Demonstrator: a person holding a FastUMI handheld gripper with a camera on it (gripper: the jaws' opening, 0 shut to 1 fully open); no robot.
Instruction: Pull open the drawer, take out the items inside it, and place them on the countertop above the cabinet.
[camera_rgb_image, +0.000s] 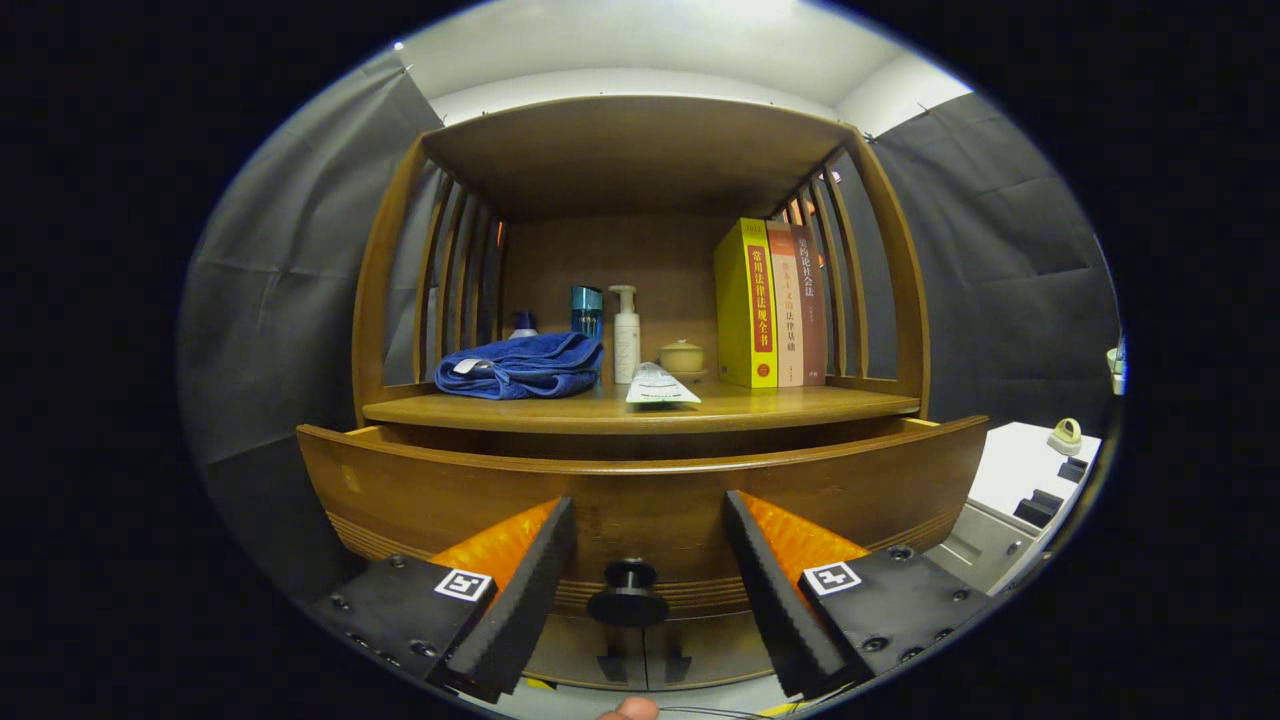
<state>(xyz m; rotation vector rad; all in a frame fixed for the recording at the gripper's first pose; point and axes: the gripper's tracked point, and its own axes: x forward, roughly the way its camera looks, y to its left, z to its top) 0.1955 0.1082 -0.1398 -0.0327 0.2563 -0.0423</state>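
The drawer (640, 490) of the wooden cabinet is seen pulled out toward the camera, its curved front standing forward of the countertop (800, 405) edge, so the opening step is judged largely or wholly done. The drawer's inside cannot be seen over the front panel, so how many items remain in it cannot be told.

The gripper (640, 585) is held wide open and has hold of nothing. Its two black ribbed fingers (520, 590) flank the round black drawer knob (628, 597), which sits between them with a clear gap on either side; neither pad touches it.

On the countertop, a flat white tube or packet (658, 385) lies at 12 o'clock from the knob, near the front edge. A folded blue towel (522, 365) is seen at about 11 o'clock, with a teal bottle (587, 310) and a white pump bottle (626, 333) just behind and beside it. A small lidded ceramic cup (682, 356) stands behind the packet, and a row of upright books (770, 305) is set at about 1 o'clock. Whether any of these came from the drawer cannot be told.

What is judged left: raising the gripper over the drawer front, lifting out whatever lies inside, and setting it on the countertop.
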